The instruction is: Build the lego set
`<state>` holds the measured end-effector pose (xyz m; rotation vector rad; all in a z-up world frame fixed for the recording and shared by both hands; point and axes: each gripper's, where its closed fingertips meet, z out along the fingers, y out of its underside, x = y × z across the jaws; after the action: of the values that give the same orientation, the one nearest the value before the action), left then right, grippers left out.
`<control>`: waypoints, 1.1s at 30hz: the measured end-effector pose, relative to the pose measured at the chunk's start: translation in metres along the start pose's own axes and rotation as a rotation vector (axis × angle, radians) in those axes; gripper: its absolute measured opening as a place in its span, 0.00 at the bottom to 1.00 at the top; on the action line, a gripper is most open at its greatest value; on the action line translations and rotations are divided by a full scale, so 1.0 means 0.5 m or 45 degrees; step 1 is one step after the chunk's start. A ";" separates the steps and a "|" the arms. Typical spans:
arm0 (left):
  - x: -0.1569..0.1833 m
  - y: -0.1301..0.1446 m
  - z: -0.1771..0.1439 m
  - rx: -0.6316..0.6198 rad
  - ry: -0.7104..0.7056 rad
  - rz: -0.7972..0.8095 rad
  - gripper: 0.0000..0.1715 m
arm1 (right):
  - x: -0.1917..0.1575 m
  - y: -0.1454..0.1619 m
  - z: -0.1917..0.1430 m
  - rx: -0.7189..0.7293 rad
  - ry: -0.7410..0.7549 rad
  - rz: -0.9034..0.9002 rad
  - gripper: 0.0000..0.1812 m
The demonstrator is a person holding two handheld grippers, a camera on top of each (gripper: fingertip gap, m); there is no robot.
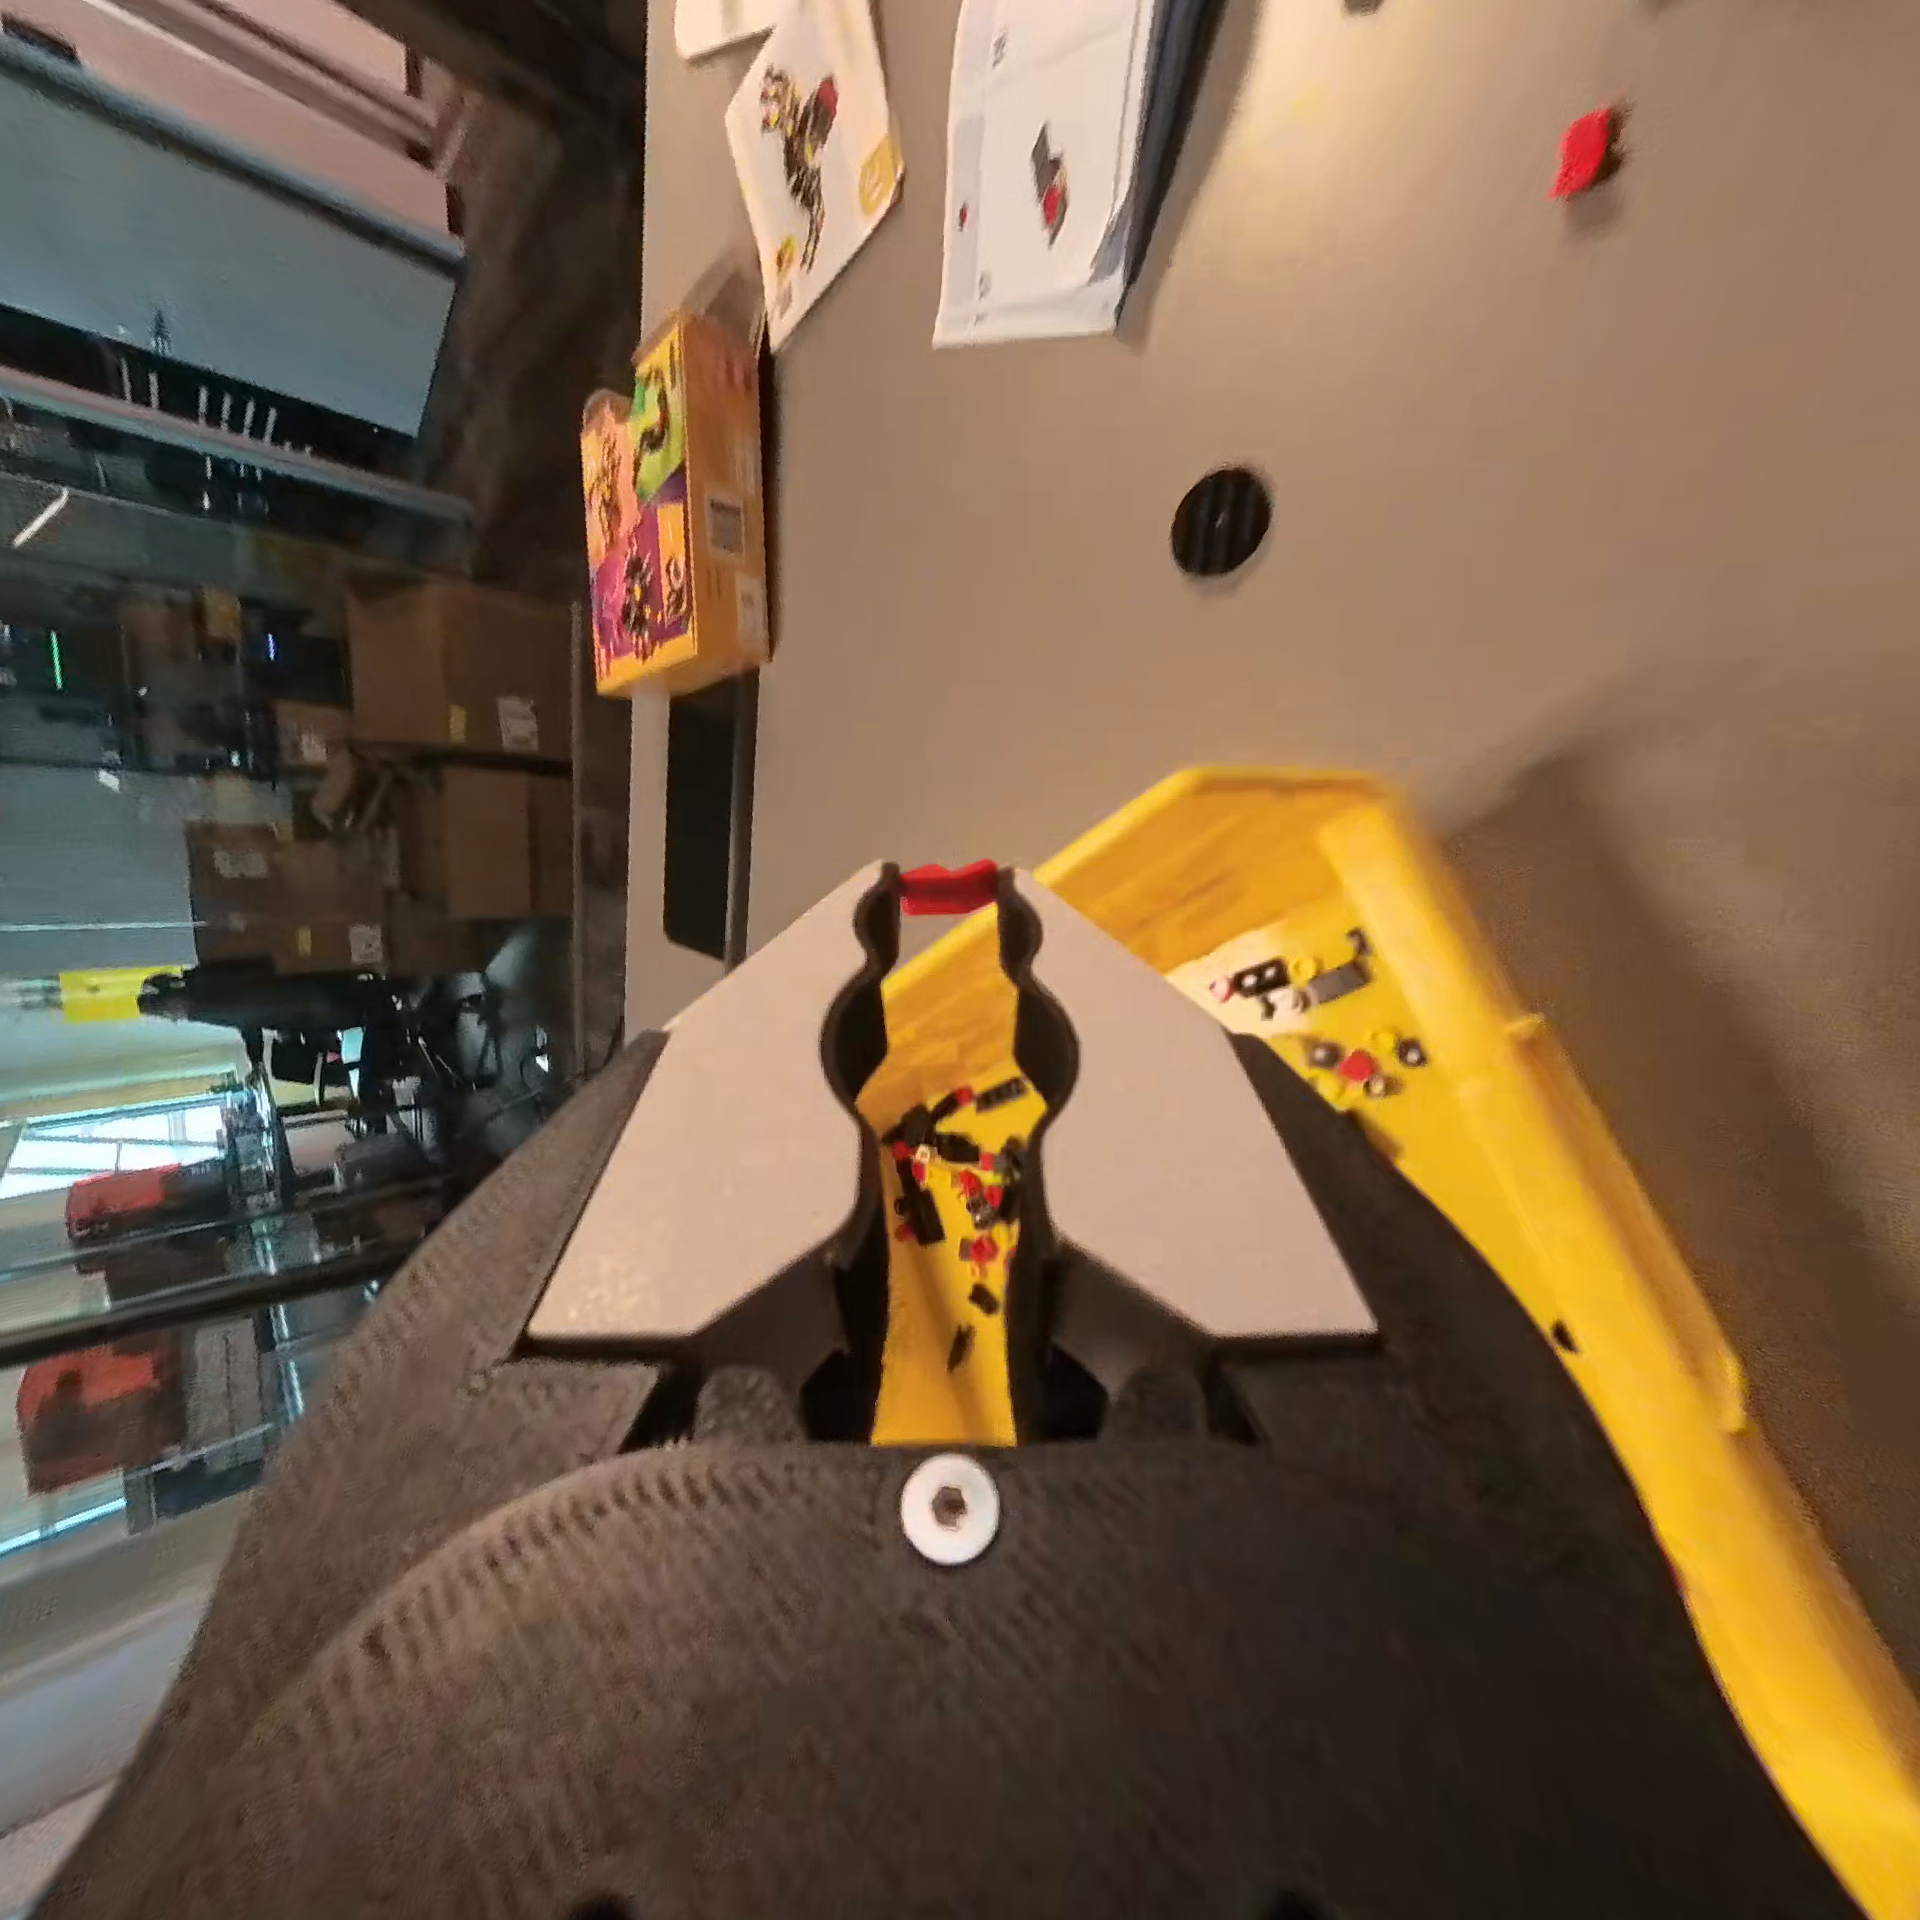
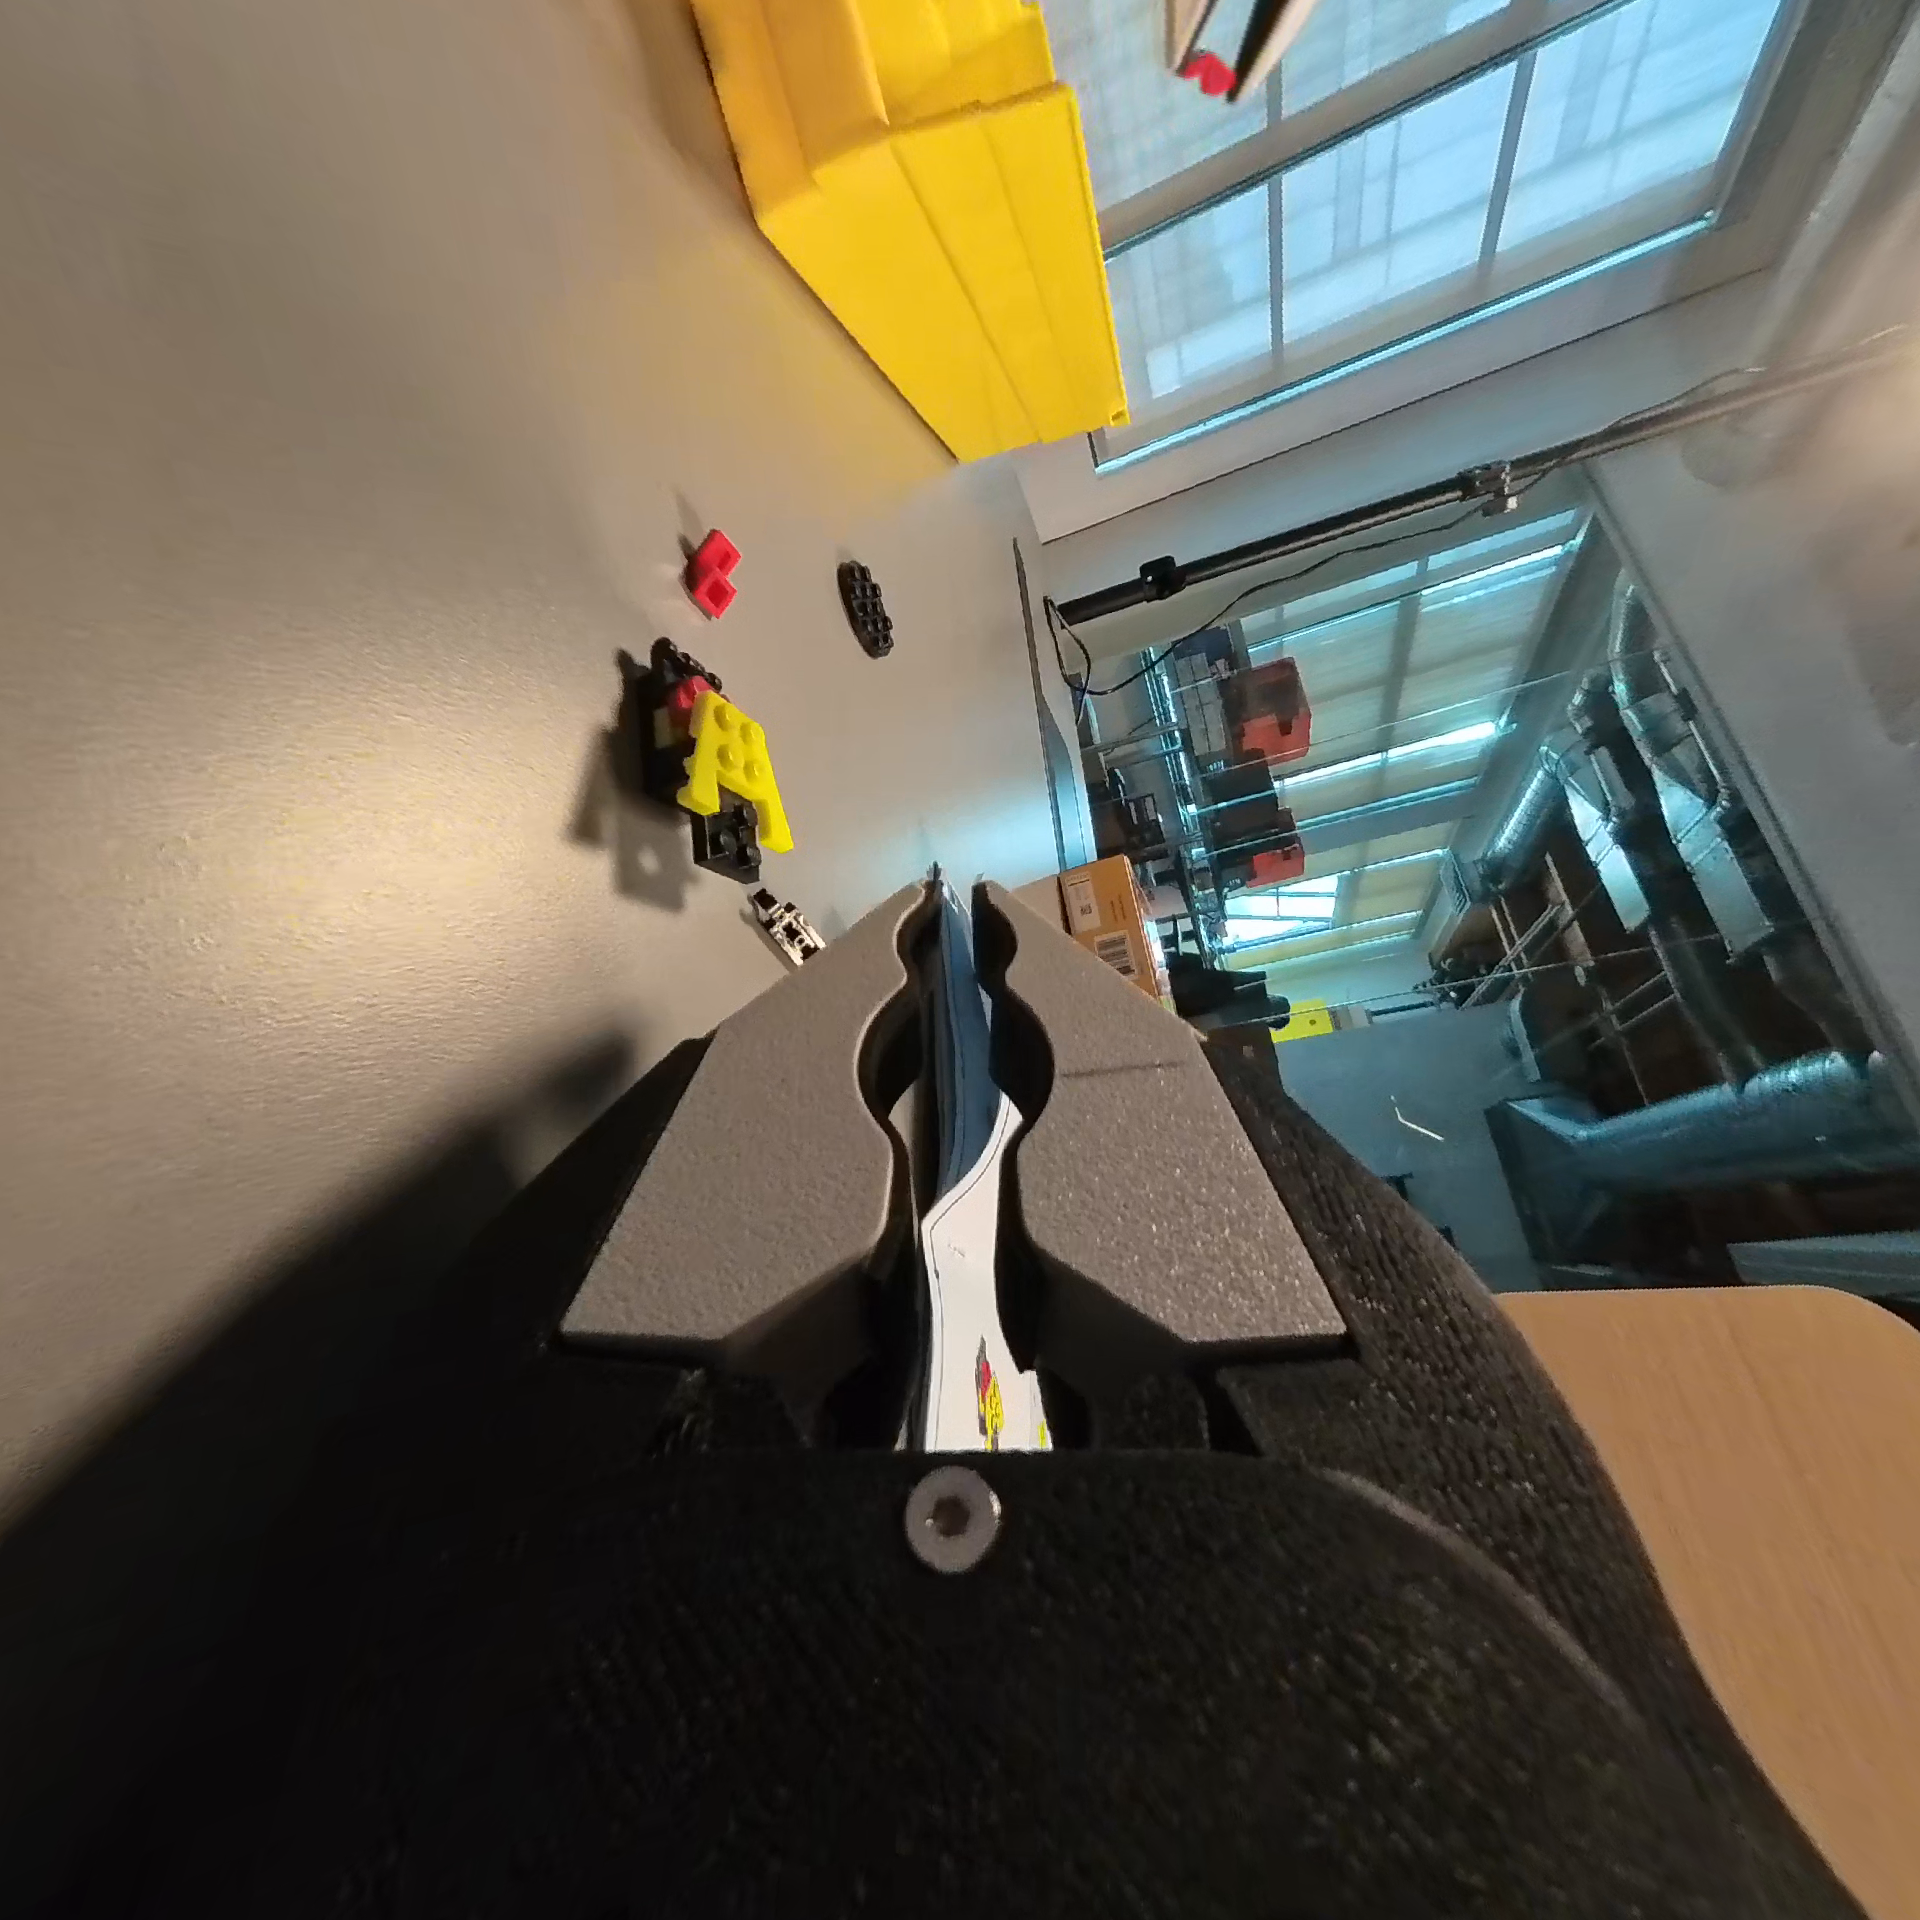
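Left wrist view has the left gripper (image 1: 948, 883) at frame centre, its jaws pinching a small red brick (image 1: 945, 889) above the yellow tray (image 1: 1538, 1174) of loose pieces (image 1: 961, 1195) at lower right, on the grey counter (image 1: 1455, 499). Right wrist view shows the right gripper (image 2: 951, 896) with jaws pressed on a paper booklet (image 2: 971, 1226); beyond it, left of centre, a yellow-and-black brick build (image 2: 717, 764) sits on the counter just below a red piece (image 2: 712, 571).
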<state>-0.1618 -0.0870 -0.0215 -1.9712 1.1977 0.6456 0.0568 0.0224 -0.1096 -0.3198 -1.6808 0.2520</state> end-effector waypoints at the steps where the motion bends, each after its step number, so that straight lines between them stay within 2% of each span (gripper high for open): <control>1: 0.009 -0.016 0.004 0.000 0.014 0.012 0.10 | 0.000 -0.001 0.000 0.005 0.000 -0.001 0.02; 4: 0.033 -0.046 0.017 -0.017 0.040 0.042 0.10 | 0.000 -0.005 -0.002 0.016 0.003 -0.010 0.02; 7: 0.041 -0.050 0.021 -0.032 0.057 0.047 0.11 | 0.000 -0.007 -0.002 0.023 0.004 -0.013 0.02; 15: 0.066 -0.028 0.021 -0.083 0.157 -0.105 0.11 | 0.002 -0.009 0.000 0.031 0.006 -0.008 0.02; 33: 0.077 0.004 0.022 -0.129 0.164 -0.179 0.11 | 0.001 -0.006 0.005 0.023 -0.002 -0.007 0.02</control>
<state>-0.1471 -0.0995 -0.0566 -2.1886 1.1084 0.5235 0.0539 0.0198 -0.1085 -0.3012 -1.6796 0.2633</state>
